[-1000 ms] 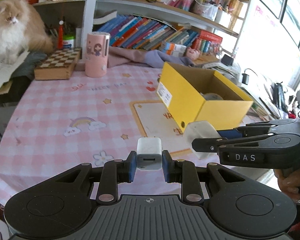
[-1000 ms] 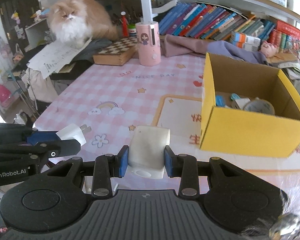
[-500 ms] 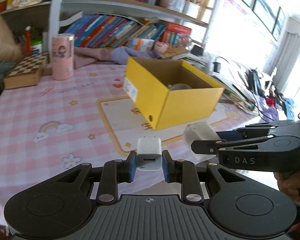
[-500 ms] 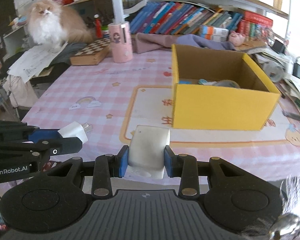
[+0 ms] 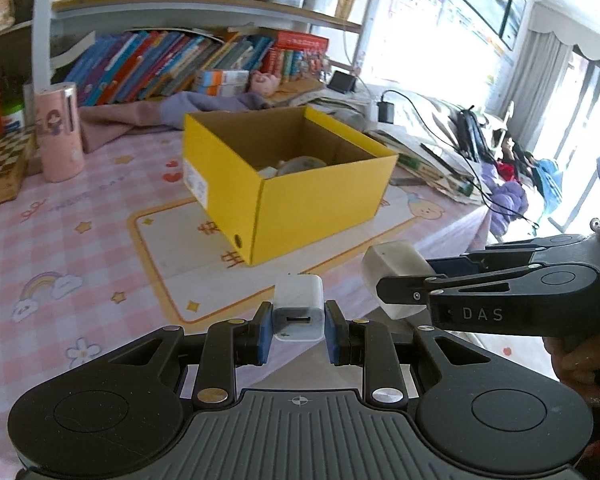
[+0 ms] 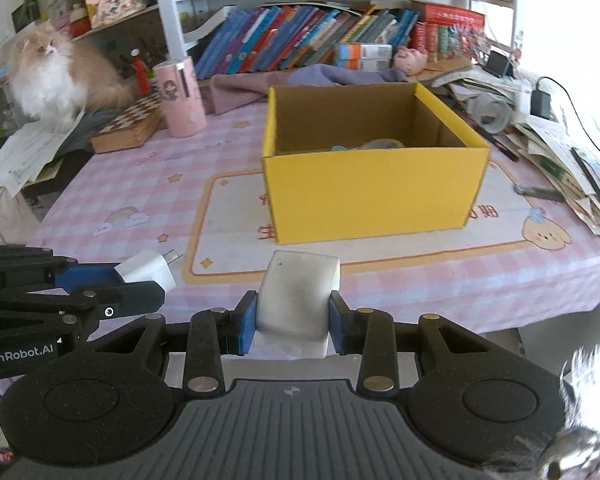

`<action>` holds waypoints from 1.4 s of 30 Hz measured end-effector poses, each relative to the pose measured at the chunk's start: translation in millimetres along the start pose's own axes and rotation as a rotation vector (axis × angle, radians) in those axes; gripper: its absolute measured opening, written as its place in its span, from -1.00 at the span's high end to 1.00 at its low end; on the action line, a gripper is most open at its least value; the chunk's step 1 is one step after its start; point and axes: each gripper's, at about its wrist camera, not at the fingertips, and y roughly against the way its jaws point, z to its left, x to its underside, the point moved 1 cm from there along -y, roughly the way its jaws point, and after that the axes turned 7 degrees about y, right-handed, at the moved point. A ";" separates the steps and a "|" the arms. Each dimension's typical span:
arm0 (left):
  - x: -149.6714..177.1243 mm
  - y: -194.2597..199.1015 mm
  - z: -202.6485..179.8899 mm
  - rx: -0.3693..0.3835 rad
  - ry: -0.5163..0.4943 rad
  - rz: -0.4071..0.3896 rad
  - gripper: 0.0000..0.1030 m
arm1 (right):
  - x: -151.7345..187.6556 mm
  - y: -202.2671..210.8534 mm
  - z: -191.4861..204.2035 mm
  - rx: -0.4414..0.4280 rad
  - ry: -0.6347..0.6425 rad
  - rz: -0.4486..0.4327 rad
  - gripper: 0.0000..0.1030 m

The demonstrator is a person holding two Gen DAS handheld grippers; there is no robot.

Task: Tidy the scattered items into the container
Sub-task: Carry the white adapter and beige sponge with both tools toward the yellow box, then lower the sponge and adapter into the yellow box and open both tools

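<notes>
Left wrist view: my left gripper [image 5: 298, 330] is clamped on a white USB charger plug [image 5: 298, 307], port facing the camera, held above the near edge of the tabletop [image 5: 100, 216]. Right wrist view: my right gripper [image 6: 293, 322] is closed on a white rounded block [image 6: 298, 294], off the surface near the same edge. Yellow cardboard box [image 6: 374, 196] stands open mid-tabletop, some items inside. Fluffy cat [image 6: 50, 74] sits past the far left corner.

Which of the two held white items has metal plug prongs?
The small white charger in the left claw: its two prongs point toward the yellow box. The rounded white block in the right claw shows none.
</notes>
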 end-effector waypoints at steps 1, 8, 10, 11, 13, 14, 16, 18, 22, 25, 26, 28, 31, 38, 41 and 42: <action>-1.1 -2.1 -1.6 0.004 -0.004 0.002 0.52 | 0.7 0.3 -3.0 0.004 -0.007 0.000 0.35; -7.6 -14.2 -12.9 0.026 -0.036 0.015 0.52 | 3.5 0.7 -20.4 0.020 -0.040 0.001 0.35; -10.3 -16.7 -14.9 0.028 -0.044 0.014 0.52 | 2.8 -0.4 -23.9 0.024 -0.046 -0.001 0.35; -12.1 -18.0 -15.8 0.027 -0.049 0.013 0.52 | 2.1 -1.0 -26.0 0.026 -0.050 -0.003 0.35; -16.5 -19.9 -17.6 0.025 -0.066 0.007 0.52 | 0.1 -1.9 -29.7 0.029 -0.057 -0.010 0.35; -18.7 -20.7 -18.4 0.024 -0.074 0.003 0.52 | -1.4 -2.4 -31.7 0.031 -0.060 -0.015 0.35; -24.4 -22.5 -20.0 0.020 -0.090 -0.007 0.52 | -4.1 -3.5 -34.9 0.033 -0.065 -0.025 0.35; -31.2 -25.0 -21.6 0.017 -0.103 -0.019 0.52 | -8.6 -5.6 -38.4 0.035 -0.068 -0.038 0.35; -46.8 -30.7 -25.3 0.003 -0.133 -0.049 0.52 | -20.1 -10.5 -47.4 0.042 -0.076 -0.073 0.35; -59.3 -36.1 -28.5 -0.012 -0.165 -0.075 0.52 | -32.7 -15.2 -56.8 0.050 -0.080 -0.108 0.35; -64.0 -38.6 -29.2 -0.017 -0.176 -0.082 0.52 | -37.5 -17.5 -60.7 0.051 -0.082 -0.119 0.35; -73.2 -45.0 -31.0 -0.029 -0.193 -0.092 0.52 | -46.3 -22.0 -69.2 0.050 -0.085 -0.138 0.35; -86.8 -57.3 -32.9 -0.049 -0.196 -0.100 0.52 | -63.1 -30.7 -83.0 0.049 -0.073 -0.166 0.35; -117.3 -96.0 -35.1 -0.109 -0.119 -0.108 0.52 | -111.9 -65.5 -119.1 0.006 -0.020 -0.192 0.35; -127.1 -119.1 -38.2 -0.145 -0.082 -0.099 0.52 | -130.7 -88.7 -132.8 -0.033 0.014 -0.175 0.35; -129.8 -127.8 -39.8 -0.163 -0.082 -0.093 0.51 | -136.3 -96.6 -136.2 -0.044 0.031 -0.167 0.35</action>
